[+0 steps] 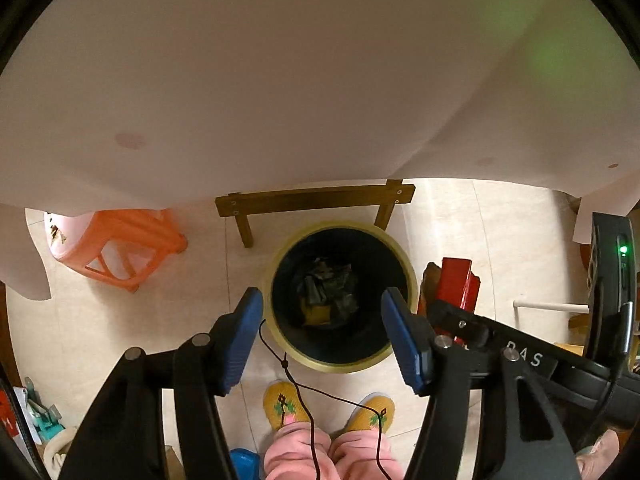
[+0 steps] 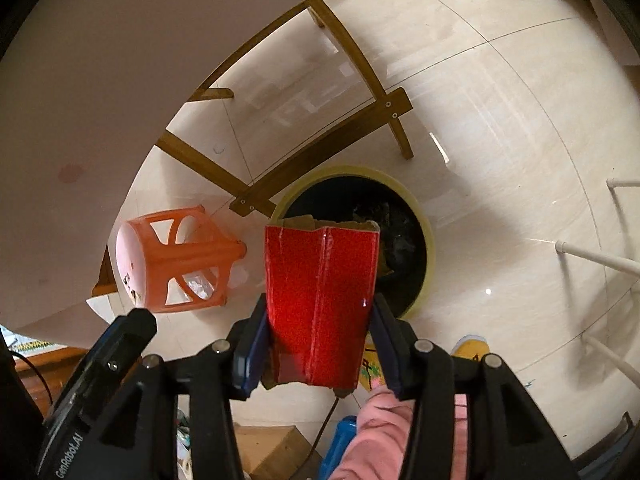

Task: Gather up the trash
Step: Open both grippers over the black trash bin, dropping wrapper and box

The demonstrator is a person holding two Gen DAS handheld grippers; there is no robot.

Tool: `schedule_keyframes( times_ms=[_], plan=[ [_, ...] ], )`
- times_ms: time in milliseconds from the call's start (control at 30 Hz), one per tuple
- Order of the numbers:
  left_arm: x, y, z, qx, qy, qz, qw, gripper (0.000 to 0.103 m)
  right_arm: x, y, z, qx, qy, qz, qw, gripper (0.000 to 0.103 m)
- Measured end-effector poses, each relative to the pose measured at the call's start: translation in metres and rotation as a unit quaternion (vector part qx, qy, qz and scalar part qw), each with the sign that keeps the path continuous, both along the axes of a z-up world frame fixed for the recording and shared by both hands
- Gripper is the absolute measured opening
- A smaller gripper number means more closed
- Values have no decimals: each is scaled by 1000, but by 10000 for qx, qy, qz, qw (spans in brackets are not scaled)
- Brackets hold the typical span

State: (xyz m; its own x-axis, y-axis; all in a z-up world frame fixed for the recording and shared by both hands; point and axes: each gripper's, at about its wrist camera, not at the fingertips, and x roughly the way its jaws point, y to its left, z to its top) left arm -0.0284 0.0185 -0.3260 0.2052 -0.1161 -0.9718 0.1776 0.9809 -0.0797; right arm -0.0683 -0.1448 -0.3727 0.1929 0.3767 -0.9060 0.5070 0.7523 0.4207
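Left gripper [image 1: 322, 334] empty, jaws apart, over the trash bin [image 1: 280, 334]; crumpled waste [image 1: 328, 292] already inside. Right gripper [image 2: 318, 344] clamps red cardboard box [image 2: 320, 300] above bin's near rim. Box drop remains.

Both wrist cameras look steeply down along their fingers from above the tiled floor [image 1: 452, 216]. Left view centres the trash bin [image 1: 340, 296]; right view sees it from the side. Both share the orange stool [image 2: 176, 256].
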Motion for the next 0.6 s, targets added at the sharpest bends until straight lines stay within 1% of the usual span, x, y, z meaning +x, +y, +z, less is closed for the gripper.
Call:
schedule_keyframes(
  times_ms=[167,300,600],
  plan=[
    [-1,3,9,26,-71,-34,10000,60,1,7,10,-79,-178,88,9998,49],
    [5,10,19,30,-95,-5,10000,60,5,10,15,-139,-291,104,9994,57],
    [4,21,43,-2,-159,41,9999,60,5,18,30,-219,-441,189,9986,57]
  ],
)
